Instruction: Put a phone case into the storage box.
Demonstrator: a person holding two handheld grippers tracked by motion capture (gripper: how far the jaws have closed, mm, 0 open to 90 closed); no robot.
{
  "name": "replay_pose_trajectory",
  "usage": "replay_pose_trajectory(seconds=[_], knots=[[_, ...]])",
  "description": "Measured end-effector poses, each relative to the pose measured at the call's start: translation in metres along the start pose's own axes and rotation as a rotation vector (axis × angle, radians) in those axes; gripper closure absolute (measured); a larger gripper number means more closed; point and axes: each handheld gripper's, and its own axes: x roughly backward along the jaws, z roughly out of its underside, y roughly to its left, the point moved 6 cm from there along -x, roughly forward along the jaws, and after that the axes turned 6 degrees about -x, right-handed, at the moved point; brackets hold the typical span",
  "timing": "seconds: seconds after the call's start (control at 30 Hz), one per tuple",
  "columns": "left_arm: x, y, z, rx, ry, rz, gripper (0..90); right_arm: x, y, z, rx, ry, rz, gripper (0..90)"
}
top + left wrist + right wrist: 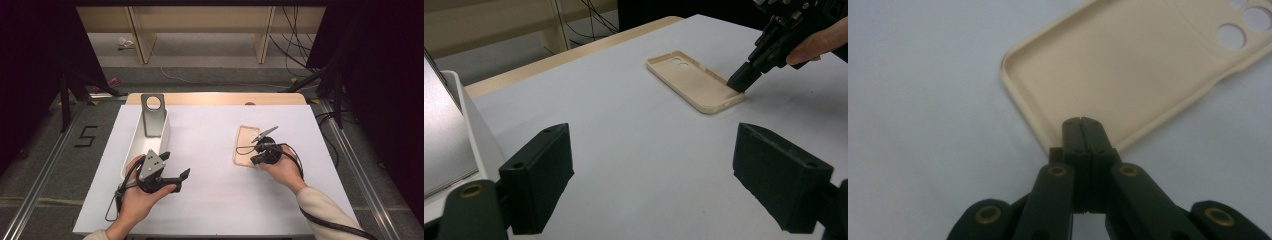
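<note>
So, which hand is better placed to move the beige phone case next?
Probably the right: its claw is shut with its tips at the phone case. The left claw is open, far off beside the white bin.

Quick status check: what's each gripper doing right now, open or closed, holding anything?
Left gripper: open, holding nothing, above the white mat.
Right gripper: closed, tips at the near end of the beige phone case; whether it pinches the rim cannot be told.
</note>
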Motion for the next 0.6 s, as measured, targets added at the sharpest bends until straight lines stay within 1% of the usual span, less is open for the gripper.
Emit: replay_pose_trajectory(seconds=[0.27, 0.6], knots=[[0.0002, -0.0009, 0.0002, -0.002, 0.002, 0.003, 15.8, 0.0058, -0.0060, 0.0036, -0.015, 0.014, 0.015, 90.0], [-0.0002, -0.0014, 0.0005, -0.004, 0.003, 0.004, 15.8, 0.0075, -0.0106, 0.0055, -0.011, 0.021, 0.033, 90.0]])
